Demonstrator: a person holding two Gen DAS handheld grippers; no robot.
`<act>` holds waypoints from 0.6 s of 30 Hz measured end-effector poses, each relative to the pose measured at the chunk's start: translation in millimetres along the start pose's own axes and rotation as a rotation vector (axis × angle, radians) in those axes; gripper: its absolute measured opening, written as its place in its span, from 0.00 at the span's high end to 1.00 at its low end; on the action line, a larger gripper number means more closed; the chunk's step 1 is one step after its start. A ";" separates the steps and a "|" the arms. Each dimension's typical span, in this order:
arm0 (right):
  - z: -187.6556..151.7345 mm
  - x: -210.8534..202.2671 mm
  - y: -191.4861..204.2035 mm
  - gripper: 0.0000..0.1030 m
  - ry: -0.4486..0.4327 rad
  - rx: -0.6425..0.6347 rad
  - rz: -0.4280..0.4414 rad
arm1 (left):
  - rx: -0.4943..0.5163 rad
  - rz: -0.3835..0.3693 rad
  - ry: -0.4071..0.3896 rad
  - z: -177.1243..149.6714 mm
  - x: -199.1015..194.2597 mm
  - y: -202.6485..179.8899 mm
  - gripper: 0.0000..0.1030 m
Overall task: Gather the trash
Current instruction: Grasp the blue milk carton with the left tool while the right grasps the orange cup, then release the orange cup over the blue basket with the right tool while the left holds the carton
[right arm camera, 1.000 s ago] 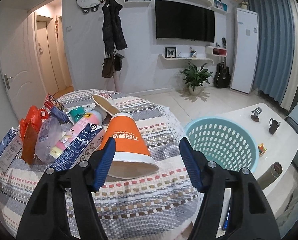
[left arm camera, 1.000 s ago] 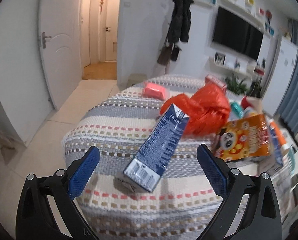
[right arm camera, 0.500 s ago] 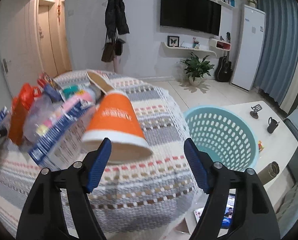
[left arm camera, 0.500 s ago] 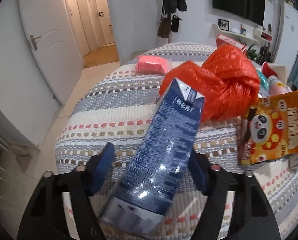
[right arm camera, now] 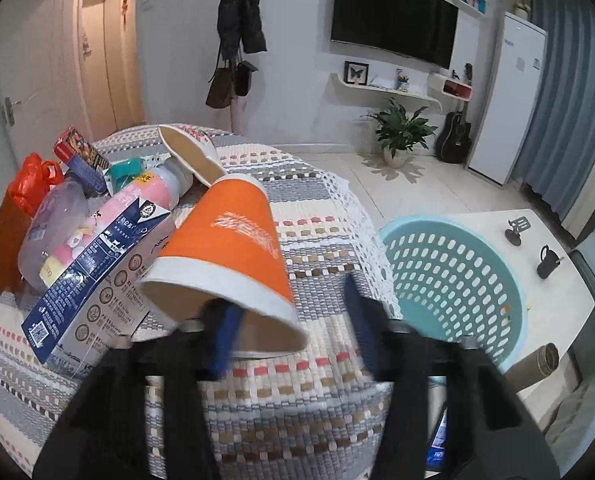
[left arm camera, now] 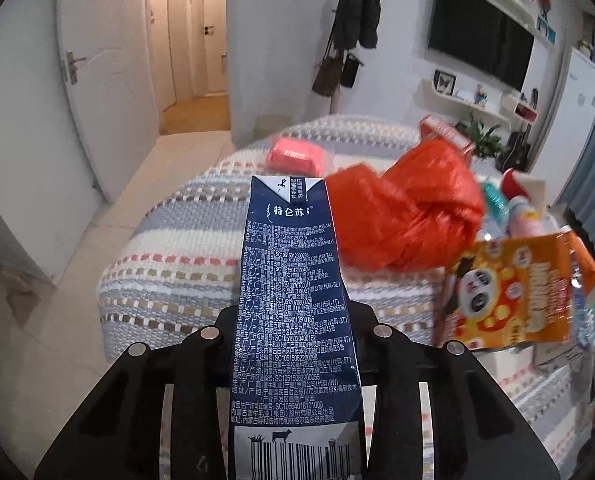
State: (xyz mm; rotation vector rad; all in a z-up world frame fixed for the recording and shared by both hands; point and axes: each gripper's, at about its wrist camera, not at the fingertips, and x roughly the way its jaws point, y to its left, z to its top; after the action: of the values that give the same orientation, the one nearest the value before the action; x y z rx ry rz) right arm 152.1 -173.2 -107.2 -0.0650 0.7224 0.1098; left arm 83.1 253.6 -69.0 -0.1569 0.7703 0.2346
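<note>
Carton, dark blue with white print, sits between the fingers of your left gripper; the fingers are closed against its two sides, and its folded top points away from you, over the edge of the striped tablecloth; whether its lower end touches the cloth you cannot tell, because the gripper hides it. Just beyond the carton lies a crumpled red plastic bag; to the right of it an orange snack packet with a panda face stands near the table edge; a pink pack lies farther back on the cloth.

Your right gripper has its fingers spread apart; the left finger is at the white rim of the orange paper cup, which is tilted with its mouth toward you; the picture is blurred here, so you cannot tell if the finger is inside the mouth or only in front of it; the right finger stands apart from the cup. Left of the cup a blue and white box leans against a clear plastic bottle; a pink bottle lies behind them. To the right, beside the table, is the light blue basket with holes in its wall.
</note>
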 end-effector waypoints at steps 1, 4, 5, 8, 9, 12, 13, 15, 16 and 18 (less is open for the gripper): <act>0.7 2.0 -1.0 0.74 0.004 0.004 -0.001 | 0.005 -0.001 -0.008 2.0 -4.2 -2.4 0.68; 1.2 5.1 -6.7 0.86 0.012 0.038 0.026 | 0.016 -0.005 -0.031 9.4 -17.7 -18.2 0.68; 1.7 5.1 -8.9 0.88 0.011 0.046 0.034 | 0.019 -0.012 -0.038 11.9 -19.9 -22.5 0.68; 4.1 2.4 -14.7 0.94 -0.004 0.059 0.043 | 0.035 -0.029 -0.064 16.8 -30.9 -38.2 0.68; 5.3 1.0 -16.7 0.96 -0.011 0.065 0.048 | 0.039 -0.036 -0.071 18.5 -33.8 -43.3 0.68; 8.9 -5.0 -25.8 0.97 -0.038 0.096 0.043 | 0.059 -0.061 -0.097 25.6 -43.6 -63.4 0.68; 9.9 -7.2 -28.9 0.97 -0.046 0.105 0.042 | 0.069 -0.065 -0.109 28.5 -47.1 -71.3 0.68; 11.6 -11.5 -35.0 0.97 -0.063 0.116 0.045 | 0.082 -0.085 -0.123 34.0 -52.3 -87.8 0.68; 12.6 -13.0 -37.9 0.97 -0.067 0.118 0.046 | 0.089 -0.093 -0.128 35.2 -53.6 -94.5 0.68; 14.1 -14.0 -42.9 0.97 -0.068 0.120 0.053 | 0.109 -0.107 -0.139 39.0 -56.6 -109.1 0.68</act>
State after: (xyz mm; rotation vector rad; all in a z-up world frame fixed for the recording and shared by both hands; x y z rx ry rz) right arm 156.1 -215.5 -86.5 0.0725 0.6619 0.1181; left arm 99.0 148.9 4.5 -0.0771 0.6325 0.1004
